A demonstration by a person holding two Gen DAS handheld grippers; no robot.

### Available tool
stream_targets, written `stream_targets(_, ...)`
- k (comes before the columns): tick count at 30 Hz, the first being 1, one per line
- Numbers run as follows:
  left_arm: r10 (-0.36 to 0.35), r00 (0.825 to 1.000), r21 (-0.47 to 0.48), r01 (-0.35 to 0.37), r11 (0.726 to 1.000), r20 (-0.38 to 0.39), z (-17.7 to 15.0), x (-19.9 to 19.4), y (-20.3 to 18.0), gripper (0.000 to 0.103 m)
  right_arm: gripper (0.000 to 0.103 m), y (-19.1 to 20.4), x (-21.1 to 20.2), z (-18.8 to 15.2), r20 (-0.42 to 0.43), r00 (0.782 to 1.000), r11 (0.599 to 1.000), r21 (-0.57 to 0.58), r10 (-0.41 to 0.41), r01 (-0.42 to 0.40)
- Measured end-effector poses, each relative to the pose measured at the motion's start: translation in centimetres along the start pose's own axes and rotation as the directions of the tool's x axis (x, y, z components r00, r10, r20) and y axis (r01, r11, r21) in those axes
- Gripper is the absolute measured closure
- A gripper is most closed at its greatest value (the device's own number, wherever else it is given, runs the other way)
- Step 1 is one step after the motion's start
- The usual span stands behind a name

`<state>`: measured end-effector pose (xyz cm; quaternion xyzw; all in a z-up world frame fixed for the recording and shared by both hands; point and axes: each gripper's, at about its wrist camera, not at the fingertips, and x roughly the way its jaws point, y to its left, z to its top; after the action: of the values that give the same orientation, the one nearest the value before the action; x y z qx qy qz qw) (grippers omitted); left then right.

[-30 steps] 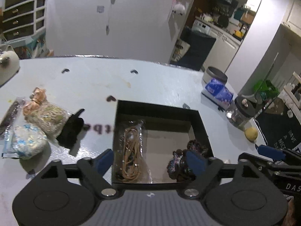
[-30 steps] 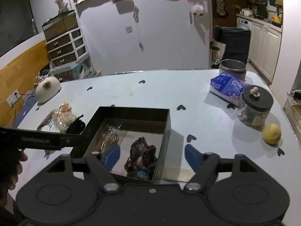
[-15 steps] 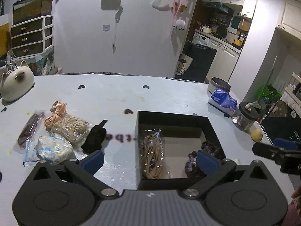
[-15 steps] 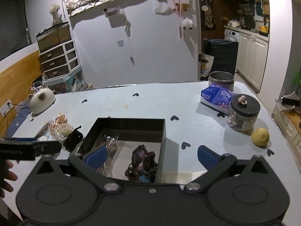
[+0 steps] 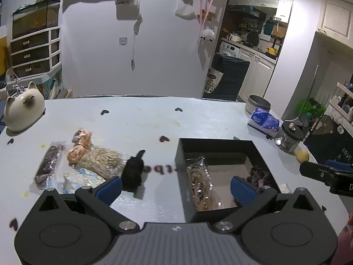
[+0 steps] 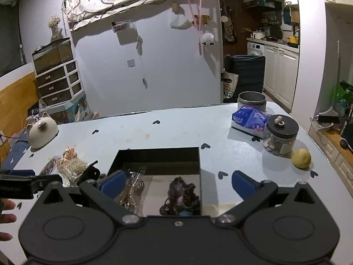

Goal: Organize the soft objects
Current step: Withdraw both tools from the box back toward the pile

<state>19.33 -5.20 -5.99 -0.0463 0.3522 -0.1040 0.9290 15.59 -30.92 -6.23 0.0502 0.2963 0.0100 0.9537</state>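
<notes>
Black box (image 5: 217,149) just beyond both wide, empty jaws, bagged cords (image 5: 199,184) inside

Your left tongs (image 5: 175,186) stand spread as wide as they go, with nothing between the blue pads (image 5: 109,187); the jaws have just been opening. They tilt downward over the near edge of the table (image 5: 136,128). Your right tongs (image 6: 176,183) are just as wide apart and bare, also freshly opened, angled down over the same near edge. In the left wrist view the right tongs' arm reaches in at the right edge of the picture; in the right wrist view the left tongs reach in from the left, with your fingertips (image 6: 6,217) showing beneath them.
</notes>
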Motion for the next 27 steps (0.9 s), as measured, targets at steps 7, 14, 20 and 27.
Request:
stream_targets(7,0.007,1.000,0.002,-0.007,1.000,0.000,0.0,-0.9,3.7,0.000,0.000,3.9,0.6,-0.5,-0.010,1.000,1.000,0.007,0.004,-0.003)
stream_targets(14,0.032,0.999,-0.022,-0.032,0.999,0.005,-0.2,-2.0,8.6,0.000,0.000,8.5,1.7,-1.0,-0.026,0.999,0.999,-0.003,0.033,-0.033)
stream_targets(20,0.060,0.998,-0.046,-0.060,0.997,0.011,-0.2,-2.6,13.0,0.000,0.000,12.7,2.8,-1.4,-0.022,0.997,0.998,-0.014,0.068,-0.068)
stream_targets(27,0.071,0.997,-0.042,-0.071,0.997,-0.015,0.2,-2.3,17.7,0.000,0.000,17.1,4.2,-1.4,0.001,0.996,0.996,-0.022,0.085,-0.085)
